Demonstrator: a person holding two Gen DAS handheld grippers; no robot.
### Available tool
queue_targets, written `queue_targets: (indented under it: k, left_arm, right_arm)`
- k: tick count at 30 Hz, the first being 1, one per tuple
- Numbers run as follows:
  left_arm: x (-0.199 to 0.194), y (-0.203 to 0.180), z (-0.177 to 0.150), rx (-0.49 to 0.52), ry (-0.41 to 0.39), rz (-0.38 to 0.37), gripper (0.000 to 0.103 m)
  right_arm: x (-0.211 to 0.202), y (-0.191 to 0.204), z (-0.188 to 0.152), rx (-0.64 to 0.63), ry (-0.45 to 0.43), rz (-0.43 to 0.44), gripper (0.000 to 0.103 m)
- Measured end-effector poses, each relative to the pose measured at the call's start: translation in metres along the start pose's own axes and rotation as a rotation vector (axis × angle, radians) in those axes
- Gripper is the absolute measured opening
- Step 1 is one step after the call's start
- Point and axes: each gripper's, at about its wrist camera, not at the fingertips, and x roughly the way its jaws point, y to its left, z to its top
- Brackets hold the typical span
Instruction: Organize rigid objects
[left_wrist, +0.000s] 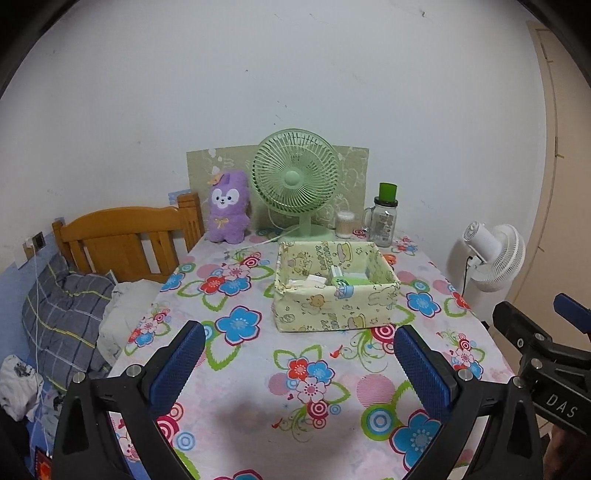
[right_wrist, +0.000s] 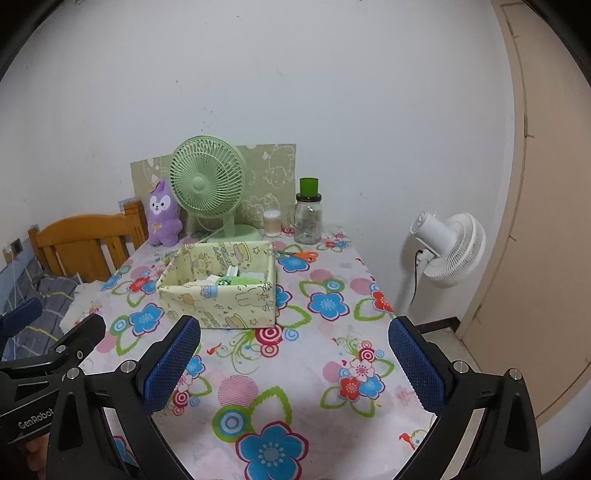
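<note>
Grippers first: your left gripper (left_wrist: 299, 363) is spread wide with nothing between the blue pads, and your right gripper (right_wrist: 295, 360) is the same, wide and empty. Both hover over the near part of the flowered tablecloth (left_wrist: 258, 373), side by side.

Straight ahead of both claws, past the fingertips, sits the pale yellow fabric box (left_wrist: 334, 286). From your left claw it's ahead and slightly right; from your right claw it's ahead and a bit left. Inside it you can see a few small items (right_wrist: 236, 278), white and green ones, too small to name.

Beyond the box, along the wall: purple plush (left_wrist: 226, 206), green desk fan (left_wrist: 295, 181), cotton swab tub (left_wrist: 344, 223), and glass jar (left_wrist: 384, 218) with a green cap.
</note>
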Motion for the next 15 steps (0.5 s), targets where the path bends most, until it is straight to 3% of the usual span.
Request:
queue_targets:
  k: [15]
  left_arm:
    - [0.01,0.0,-0.008,-0.013,0.013,-0.011,0.103]
  right_arm:
    - [0.011,0.001,-0.008,0.012,0.002,-0.034,0.103]
